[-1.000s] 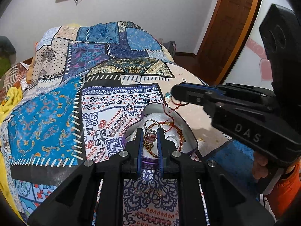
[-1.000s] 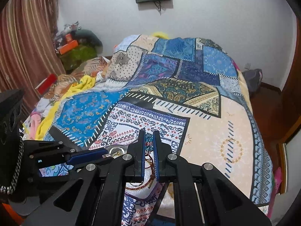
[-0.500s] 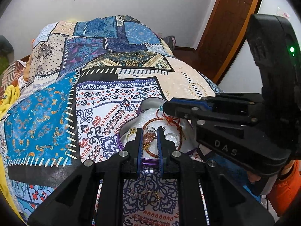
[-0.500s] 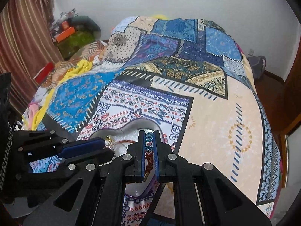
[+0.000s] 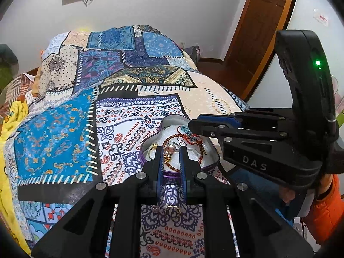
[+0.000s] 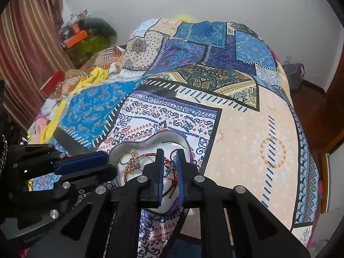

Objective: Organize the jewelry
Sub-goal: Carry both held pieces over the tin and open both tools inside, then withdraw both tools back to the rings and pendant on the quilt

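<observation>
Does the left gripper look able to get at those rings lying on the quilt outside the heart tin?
Probably yes. The rings lie bare on the quilt below the left gripper, nearer than the heart tin, with nothing covering them; its jaws stand open.

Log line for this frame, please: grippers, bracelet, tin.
right gripper: open, over tin | left gripper: open, at tin's near rim | red bracelet: lying in tin | heart-shaped tin: on quilt | rings: on quilt, outside tin

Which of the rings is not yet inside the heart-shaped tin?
The gold ring on the bedspread, near the left tool; the others lie inside the tin.
</observation>
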Motion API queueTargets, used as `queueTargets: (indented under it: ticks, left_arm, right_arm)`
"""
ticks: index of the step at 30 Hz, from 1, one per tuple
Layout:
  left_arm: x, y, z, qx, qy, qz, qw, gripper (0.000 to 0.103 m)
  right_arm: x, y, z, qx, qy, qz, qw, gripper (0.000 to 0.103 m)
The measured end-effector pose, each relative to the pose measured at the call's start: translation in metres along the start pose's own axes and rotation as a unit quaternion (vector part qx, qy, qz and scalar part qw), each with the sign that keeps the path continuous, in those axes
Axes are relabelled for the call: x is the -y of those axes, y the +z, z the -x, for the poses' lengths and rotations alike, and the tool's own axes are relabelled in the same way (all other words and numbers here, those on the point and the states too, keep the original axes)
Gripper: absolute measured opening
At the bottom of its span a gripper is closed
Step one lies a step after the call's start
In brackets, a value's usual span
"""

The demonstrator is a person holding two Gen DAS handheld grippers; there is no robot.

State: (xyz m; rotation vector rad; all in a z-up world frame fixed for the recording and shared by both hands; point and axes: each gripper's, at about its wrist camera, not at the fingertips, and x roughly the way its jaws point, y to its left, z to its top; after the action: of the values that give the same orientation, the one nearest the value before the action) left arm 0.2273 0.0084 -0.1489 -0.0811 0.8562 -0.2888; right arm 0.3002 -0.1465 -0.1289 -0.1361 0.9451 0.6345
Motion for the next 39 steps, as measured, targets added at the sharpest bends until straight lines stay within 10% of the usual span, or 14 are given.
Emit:
queueTargets:
  ticks: [4,21,39]
  left_arm:
    - [-0.001,0.001,0.010,0.007,0.006,0.000,1.0000,0.013]
    - [-0.019,-0.016,0.057,0.029,0.053,0.017,0.9980,0.013]
    - [-0.038,-0.072,0.043,-0.033,0.080,0.030,0.9958,0.026]
  right_arm:
    - [-0.004,0.000,0.012,0.015,-0.004,0.006,1.000,0.035]
    - [-0.029,-0.014,0.057,0.057,-0.014,0.025,0.998,0.036]
    - [-0.069,-0.059,-0.009,-0.058,0.015,0.078,0.995,0.037]
